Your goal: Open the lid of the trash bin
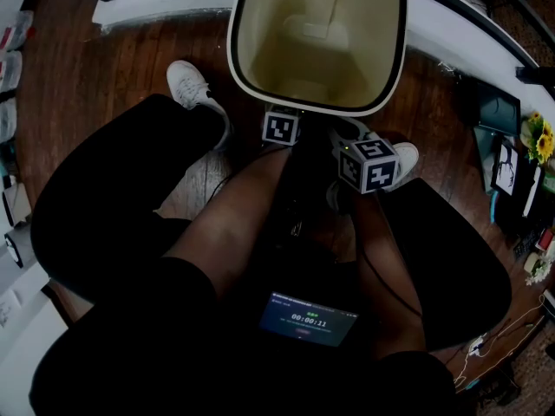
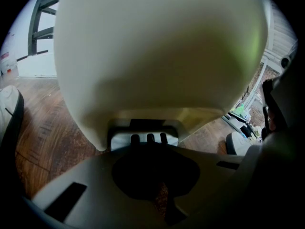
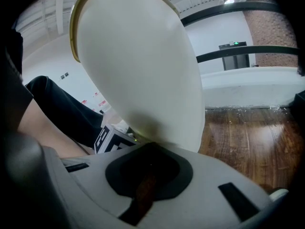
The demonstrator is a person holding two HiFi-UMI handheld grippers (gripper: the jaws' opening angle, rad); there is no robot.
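The cream trash bin [image 1: 316, 37] stands on the wooden floor straight ahead; in the head view I look down into its open mouth and see no lid over it. My left gripper [image 1: 282, 128] is low against the bin's near wall. In the left gripper view its jaws [image 2: 151, 149] lie shut, tips right at a grey ribbed pedal [image 2: 147, 136] at the bin's base. My right gripper [image 1: 368, 165] sits to the right and slightly back. Its jaws [image 3: 151, 151] are shut and empty, against the bin's lower wall [image 3: 143, 70].
The person's knees and white shoes [image 1: 192, 89] [image 1: 403, 159] flank the bin. A white ledge [image 1: 468, 24] runs behind it. Clutter with yellow flowers [image 1: 538, 137] lies at the right, and a small lit screen [image 1: 308, 319] sits below the arms.
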